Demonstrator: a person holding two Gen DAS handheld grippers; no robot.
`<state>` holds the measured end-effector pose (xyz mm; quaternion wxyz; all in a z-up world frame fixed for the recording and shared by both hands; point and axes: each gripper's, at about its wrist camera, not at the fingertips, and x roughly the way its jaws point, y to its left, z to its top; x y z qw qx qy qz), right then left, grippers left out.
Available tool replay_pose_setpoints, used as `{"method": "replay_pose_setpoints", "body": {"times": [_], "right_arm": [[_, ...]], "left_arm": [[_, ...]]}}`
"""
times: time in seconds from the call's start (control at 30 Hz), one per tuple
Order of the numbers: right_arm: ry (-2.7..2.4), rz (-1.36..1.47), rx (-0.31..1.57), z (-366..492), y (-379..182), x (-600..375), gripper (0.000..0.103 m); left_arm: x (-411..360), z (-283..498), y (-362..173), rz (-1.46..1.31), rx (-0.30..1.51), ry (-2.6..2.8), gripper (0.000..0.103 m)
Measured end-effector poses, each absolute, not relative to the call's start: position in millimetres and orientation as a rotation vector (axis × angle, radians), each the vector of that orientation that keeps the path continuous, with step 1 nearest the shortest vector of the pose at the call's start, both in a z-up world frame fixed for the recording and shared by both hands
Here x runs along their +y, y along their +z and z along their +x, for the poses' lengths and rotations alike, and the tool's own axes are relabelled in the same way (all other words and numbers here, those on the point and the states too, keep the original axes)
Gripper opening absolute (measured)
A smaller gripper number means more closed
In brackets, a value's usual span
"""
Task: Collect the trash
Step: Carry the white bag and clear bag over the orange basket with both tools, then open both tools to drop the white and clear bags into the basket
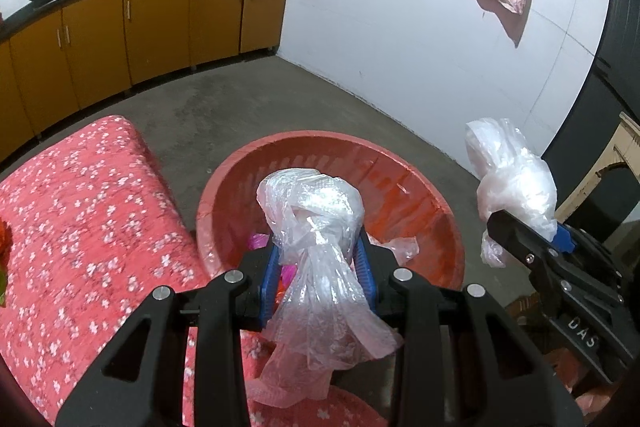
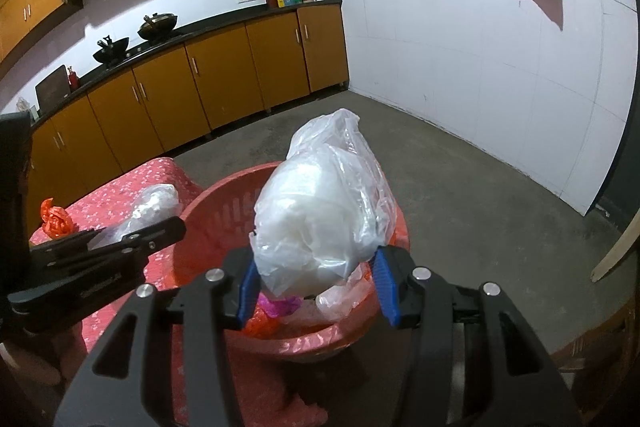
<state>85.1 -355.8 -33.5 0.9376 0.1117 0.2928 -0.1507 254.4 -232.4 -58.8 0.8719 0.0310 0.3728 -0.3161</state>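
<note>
Clear plastic bag (image 1: 316, 227) pinched between left jaws; white bag (image 2: 320, 219) between right jaws.

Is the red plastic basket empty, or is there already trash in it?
Not empty: the red plastic basket already holds a clear plastic bag and pink and orange scraps at its bottom.

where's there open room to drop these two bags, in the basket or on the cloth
The red basket has bare room along its far wall; its near floor is crowded with pink, orange and clear scraps. The flowered cloth is bare between the basket rim and the orange wrapper. Left claw and right claw each pinch a clear bag.
</note>
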Motion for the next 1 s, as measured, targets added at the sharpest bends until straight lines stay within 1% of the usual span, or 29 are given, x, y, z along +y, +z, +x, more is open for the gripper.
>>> {"method": "replay_pose_setpoints", "body": {"times": [0.43,0.6,0.63,0.77,0.83,0.93,0.97,1.0], "right_arm": [[-0.312,0.221,0.604,100,-45,-359,0.047],[-0.310,0.231,0.596,106,-45,-361,0.050],[-0.308,0.233,0.593,108,-45,-362,0.050],[-0.298,0.237,0.588,111,-46,-363,0.058],[-0.292,0.240,0.591,112,-48,-364,0.062],[-0.291,0.249,0.591,113,-48,-364,0.067],[-0.296,0.258,0.590,111,-49,-365,0.072],[-0.302,0.264,0.587,110,-49,-365,0.081]], "left_arm": [[-246,271,-67,0.081,0.804,-0.685,0.034],[-247,275,-71,0.082,0.810,-0.687,0.036],[-246,277,-72,0.073,0.818,-0.688,0.038],[-237,284,-76,0.020,0.844,-0.686,0.052],[-235,285,-77,0.010,0.845,-0.685,0.055],[-231,286,-78,-0.004,0.853,-0.672,0.056],[-228,286,-78,-0.008,0.852,-0.664,0.064],[-223,285,-77,-0.014,0.844,-0.647,0.069]]}}
